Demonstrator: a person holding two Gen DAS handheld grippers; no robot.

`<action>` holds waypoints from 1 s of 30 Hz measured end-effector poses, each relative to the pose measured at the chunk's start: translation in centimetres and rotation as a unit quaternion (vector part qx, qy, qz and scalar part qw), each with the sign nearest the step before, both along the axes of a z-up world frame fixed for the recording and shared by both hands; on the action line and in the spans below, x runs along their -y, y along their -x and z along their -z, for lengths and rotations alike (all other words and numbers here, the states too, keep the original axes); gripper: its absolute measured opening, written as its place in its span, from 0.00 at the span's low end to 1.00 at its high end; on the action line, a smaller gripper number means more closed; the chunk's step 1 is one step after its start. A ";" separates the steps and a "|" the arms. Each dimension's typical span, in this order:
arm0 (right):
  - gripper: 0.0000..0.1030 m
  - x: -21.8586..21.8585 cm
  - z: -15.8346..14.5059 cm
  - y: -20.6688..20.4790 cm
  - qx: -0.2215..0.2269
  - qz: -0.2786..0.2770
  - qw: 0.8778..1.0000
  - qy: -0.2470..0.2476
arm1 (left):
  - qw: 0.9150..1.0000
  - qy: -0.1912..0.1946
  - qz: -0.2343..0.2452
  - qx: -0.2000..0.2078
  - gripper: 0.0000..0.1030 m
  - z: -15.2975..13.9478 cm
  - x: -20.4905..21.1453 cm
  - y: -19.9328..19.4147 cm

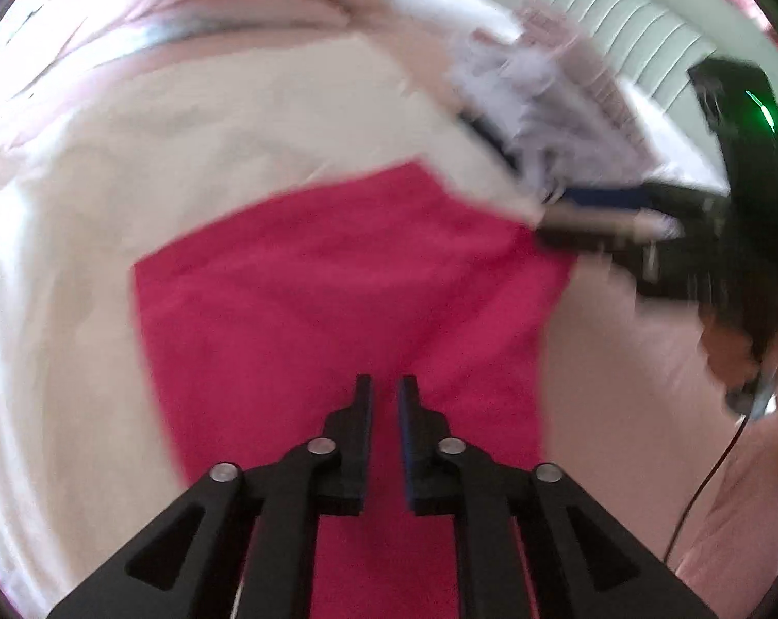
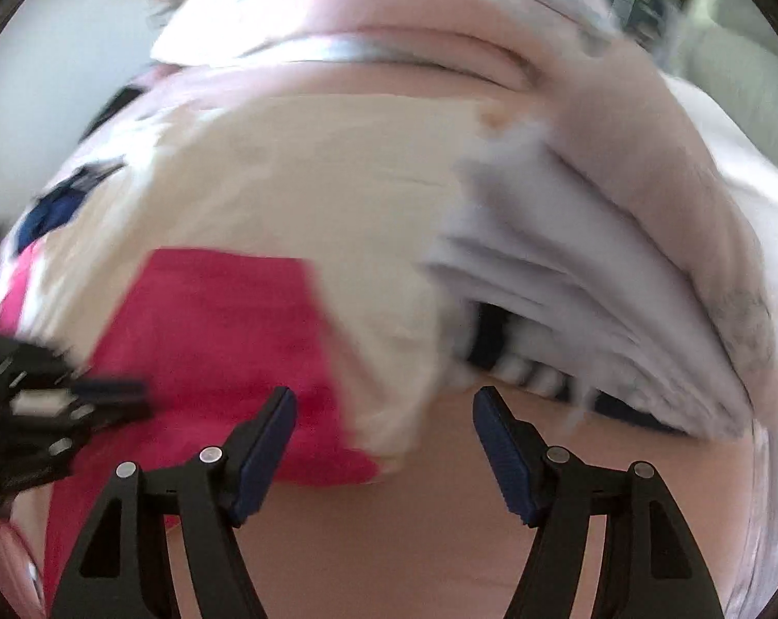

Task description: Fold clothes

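Nearest the left wrist camera, the left gripper (image 1: 385, 392) hangs over the magenta garment (image 1: 337, 278), jaws narrow with only a slim gap; nothing is pinched between them. That garment fills the view from 6 o'clock up to centre, folded, lying on a cream cloth (image 1: 224, 118) that spreads toward 9 and 12 o'clock. Right gripper (image 2: 383, 407) stands wide and empty over the pink bed sheet (image 2: 389, 541), with the garment's near corner (image 2: 358, 469) at about 10 o'clock from its tips. Left gripper also shows at 9 o'clock in the right view. Further off, a rumpled white-lilac pile (image 2: 569, 268) sits at 2 o'clock; pillows (image 2: 430, 56) at 12 o'clock. Frames blurred.

Judgement: fold laid, release under way. To do it well: open fully before lifting so cloth does not drag, then press the crease flat and square the edges before taking the next piece.
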State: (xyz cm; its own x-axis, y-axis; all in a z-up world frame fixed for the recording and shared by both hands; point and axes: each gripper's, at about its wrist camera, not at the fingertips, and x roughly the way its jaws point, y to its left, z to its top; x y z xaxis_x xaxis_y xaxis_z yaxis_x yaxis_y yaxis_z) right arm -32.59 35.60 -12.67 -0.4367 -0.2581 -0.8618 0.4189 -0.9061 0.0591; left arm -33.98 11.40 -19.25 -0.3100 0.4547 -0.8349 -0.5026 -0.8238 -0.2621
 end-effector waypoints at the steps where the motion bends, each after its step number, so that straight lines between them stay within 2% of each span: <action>1: 0.68 0.8 0.1 -0.4 0.003 -0.022 1.000 -0.001 | 1.000 -0.012 0.004 0.001 0.17 0.1 -0.8 0.1; 2: 0.68 1.5 0.3 -0.8 0.007 -0.044 0.999 -0.002 | 1.000 -0.012 0.011 0.004 0.17 0.4 -1.5 0.2; 5: 0.68 2.5 3.1 -0.8 0.034 -0.069 0.994 -0.078 | 0.999 0.038 0.031 -0.011 0.17 1.6 -2.1 -0.7; 6: 0.69 2.1 3.0 -0.5 0.038 -0.066 0.995 -0.065 | 0.998 0.048 0.034 -0.025 0.17 1.5 -1.7 -1.3; 8: 0.69 1.1 2.6 0.1 0.040 -0.033 0.997 -0.059 | 0.997 0.064 0.023 -0.024 0.17 1.2 0.5 -2.2; 10: 0.69 0.2 2.2 0.2 0.033 -0.012 0.998 -0.057 | 0.998 0.063 0.001 -0.015 0.17 0.5 2.8 -3.1; 13: 0.69 0.6 1.3 -0.3 0.013 -0.008 0.999 -0.053 | 1.000 0.008 -0.021 -0.013 0.17 -0.9 3.7 -5.1; 15: 0.69 1.5 0.9 -0.8 -0.001 -0.018 0.998 -0.053 | 0.999 -0.004 -0.034 -0.032 0.17 -1.2 4.0 -7.0; 19: 0.69 2.7 2.2 -1.6 0.009 -0.028 0.997 -0.074 | 0.999 0.011 -0.038 0.007 0.17 1.5 2.3 -8.6; 20: 0.69 2.7 2.9 -1.7 0.015 -0.026 0.996 -0.083 | 0.999 0.015 -0.037 0.004 0.17 1.6 2.5 -9.4; 21: 0.69 2.4 2.9 -1.8 0.020 -0.011 0.997 -0.074 | 0.999 0.017 -0.036 -0.004 0.17 1.7 2.8 -10.1; 24: 0.69 1.5 2.4 -2.5 0.041 0.053 0.997 -0.030 | 0.999 0.008 -0.037 0.013 0.17 1.7 4.1 -11.6; 26: 0.69 1.2 1.6 -4.5 0.063 0.087 0.994 0.034 | 0.999 -0.003 -0.044 0.023 0.17 1.7 4.9 -12.2; 28: 0.69 1.8 1.3 -8.0 0.072 0.095 0.990 0.069 | 0.999 -0.003 -0.043 0.022 0.17 1.8 5.2 -13.0; 30: 0.69 3.3 1.9 -11.1 0.079 0.095 0.991 0.060 | 0.999 0.008 -0.034 0.016 0.17 1.8 5.1 -13.9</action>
